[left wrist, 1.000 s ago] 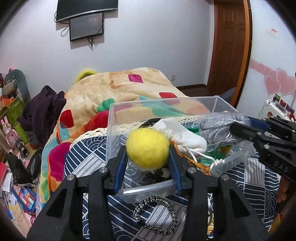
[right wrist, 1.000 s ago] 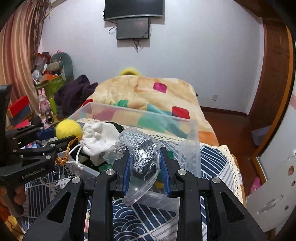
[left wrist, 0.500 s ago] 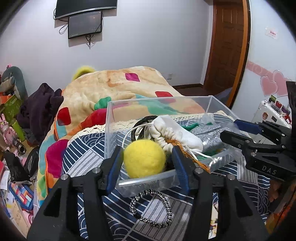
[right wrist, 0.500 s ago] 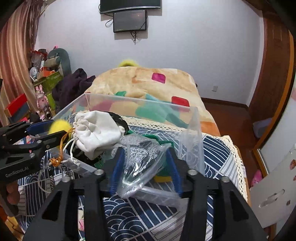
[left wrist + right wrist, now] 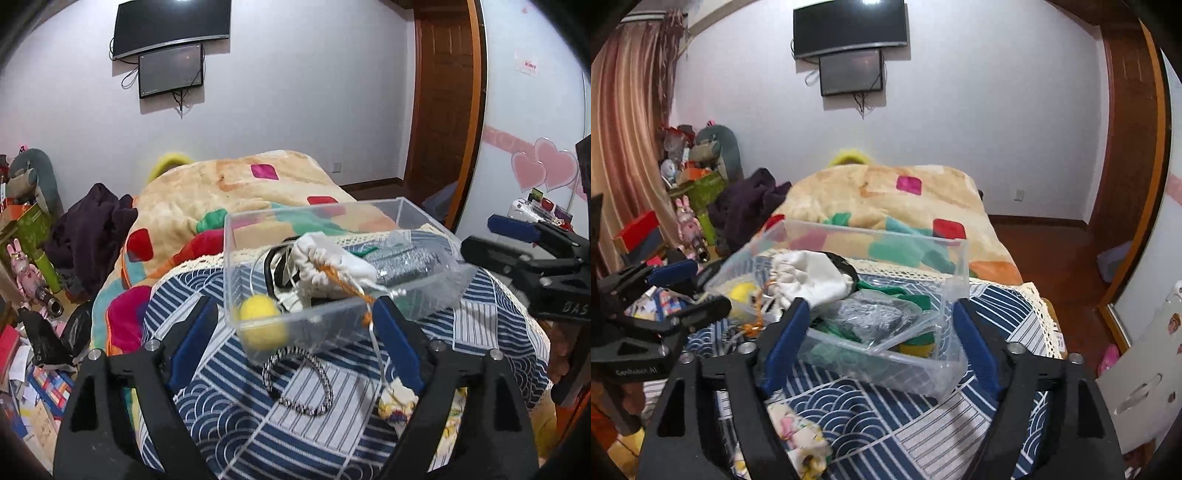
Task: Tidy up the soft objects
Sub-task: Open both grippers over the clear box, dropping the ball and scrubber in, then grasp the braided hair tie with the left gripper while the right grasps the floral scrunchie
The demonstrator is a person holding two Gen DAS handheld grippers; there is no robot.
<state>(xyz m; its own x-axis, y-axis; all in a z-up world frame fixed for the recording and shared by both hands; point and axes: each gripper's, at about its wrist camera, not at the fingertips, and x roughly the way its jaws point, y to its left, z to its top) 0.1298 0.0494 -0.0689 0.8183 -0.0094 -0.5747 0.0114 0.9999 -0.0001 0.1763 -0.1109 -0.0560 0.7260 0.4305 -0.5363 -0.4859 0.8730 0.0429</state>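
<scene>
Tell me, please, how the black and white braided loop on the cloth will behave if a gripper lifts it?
The braided loop lies flat in an uneven oval, so it probably droops when lifted. It looks thin, likely light. Its woven surface should grip rather than slip.

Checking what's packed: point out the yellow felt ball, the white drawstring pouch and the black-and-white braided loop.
yellow felt ball (image 5: 263, 325), left wrist view, its middle, seen through the bin wall.
white drawstring pouch (image 5: 816, 275), right wrist view, its cloth body.
black-and-white braided loop (image 5: 325, 384), left wrist view, its right-hand strand.

One clear plastic bin (image 5: 413, 218) holds one yellow felt ball (image 5: 263, 322), one white drawstring pouch (image 5: 325, 269) and one bagged grey item (image 5: 406, 264), with one braided loop (image 5: 297, 382) lying outside on the bed.
</scene>
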